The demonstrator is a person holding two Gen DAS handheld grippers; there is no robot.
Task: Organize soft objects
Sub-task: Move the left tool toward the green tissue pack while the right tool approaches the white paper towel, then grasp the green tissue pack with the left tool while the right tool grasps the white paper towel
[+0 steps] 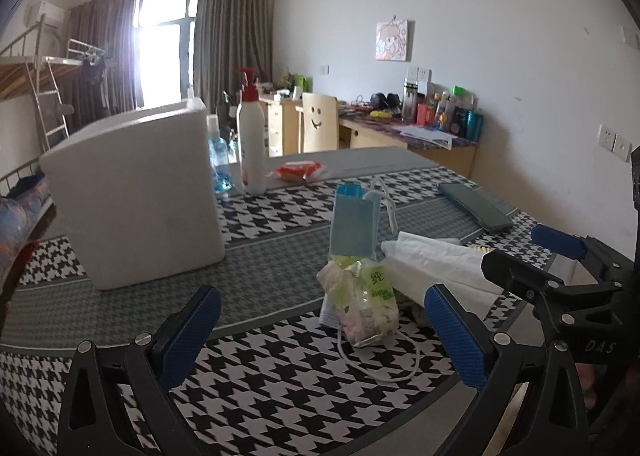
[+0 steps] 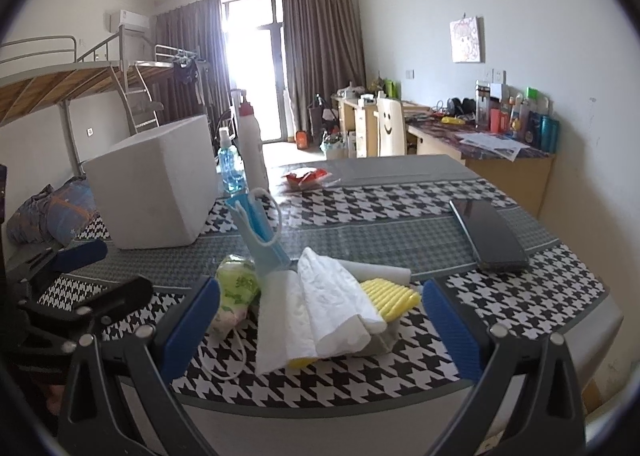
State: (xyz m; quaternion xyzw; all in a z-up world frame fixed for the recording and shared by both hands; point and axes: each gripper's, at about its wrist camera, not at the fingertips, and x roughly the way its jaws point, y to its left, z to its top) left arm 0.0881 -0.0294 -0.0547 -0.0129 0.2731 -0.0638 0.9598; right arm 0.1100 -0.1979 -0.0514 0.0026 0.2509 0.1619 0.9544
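Note:
A pile of soft things lies on the houndstooth tablecloth (image 2: 360, 384). In the left wrist view a crumpled green tissue pack (image 1: 366, 302) lies between the wide-apart fingers of my open left gripper (image 1: 324, 336). A blue face mask (image 1: 354, 224) stands up behind it, and white paper towels (image 1: 432, 260) lie to its right. In the right wrist view my open right gripper (image 2: 322, 330) straddles the white paper towels (image 2: 320, 308), which lie over a yellow sponge (image 2: 390, 294). The tissue pack (image 2: 236, 292) and the mask (image 2: 260, 240) sit just left of it. Neither gripper holds anything.
A white foam box (image 1: 136, 196) stands at the table's left, with a lotion pump bottle (image 1: 251, 144) and a blue spray bottle (image 1: 218, 160) behind it. A red packet (image 1: 298, 170) lies farther back. A dark flat phone (image 2: 492, 236) rests at the right. The table's front edge is close.

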